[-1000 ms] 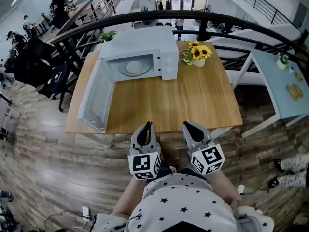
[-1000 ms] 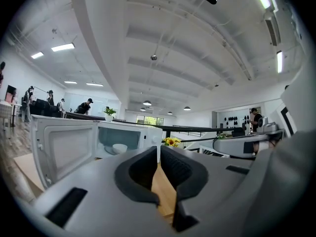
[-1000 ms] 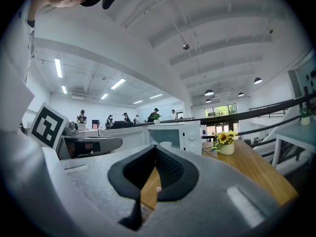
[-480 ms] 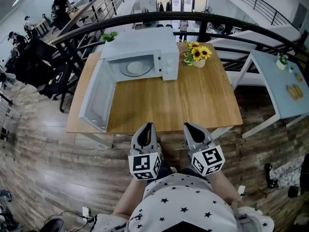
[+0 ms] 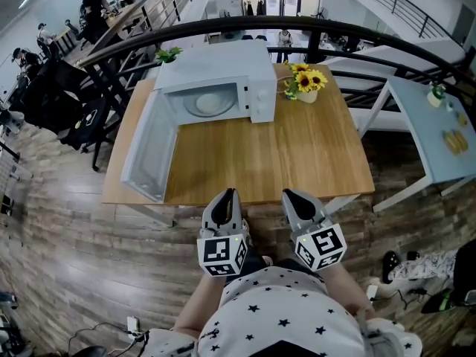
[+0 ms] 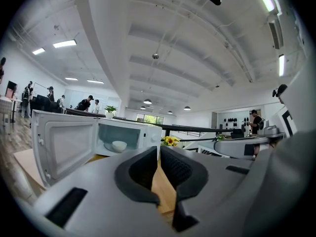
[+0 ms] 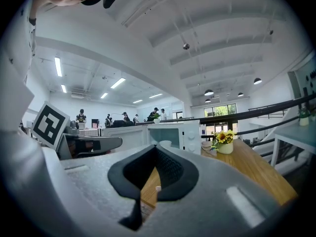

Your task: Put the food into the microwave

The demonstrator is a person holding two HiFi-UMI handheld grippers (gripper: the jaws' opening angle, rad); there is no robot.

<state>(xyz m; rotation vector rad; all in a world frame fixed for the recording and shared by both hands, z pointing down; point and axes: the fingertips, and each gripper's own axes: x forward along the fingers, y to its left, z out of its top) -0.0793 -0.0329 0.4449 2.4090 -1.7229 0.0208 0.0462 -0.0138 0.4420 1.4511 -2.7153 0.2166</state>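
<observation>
A white microwave (image 5: 223, 80) stands at the far side of the wooden table (image 5: 297, 155). Its door (image 5: 149, 151) hangs wide open toward the left front. A white bowl (image 5: 208, 103) sits inside on the turntable, and it also shows as a bowl (image 6: 119, 145) in the left gripper view. My left gripper (image 5: 227, 192) and right gripper (image 5: 288, 193) are side by side just short of the table's near edge, both pointing at the microwave. Both are shut, with nothing between the pads. The right gripper view shows the microwave (image 7: 173, 135) straight ahead.
A vase of sunflowers (image 5: 306, 84) stands right of the microwave and a small green plant (image 5: 166, 54) behind it. A black railing (image 5: 312, 30) runs behind the table. A pale blue side table (image 5: 439, 140) is at the right. A person's feet (image 5: 398, 262) are on the floor at the right.
Both grippers have stayed where they were, still shut. Only a passer-by's feet on the floor at the right have shifted.
</observation>
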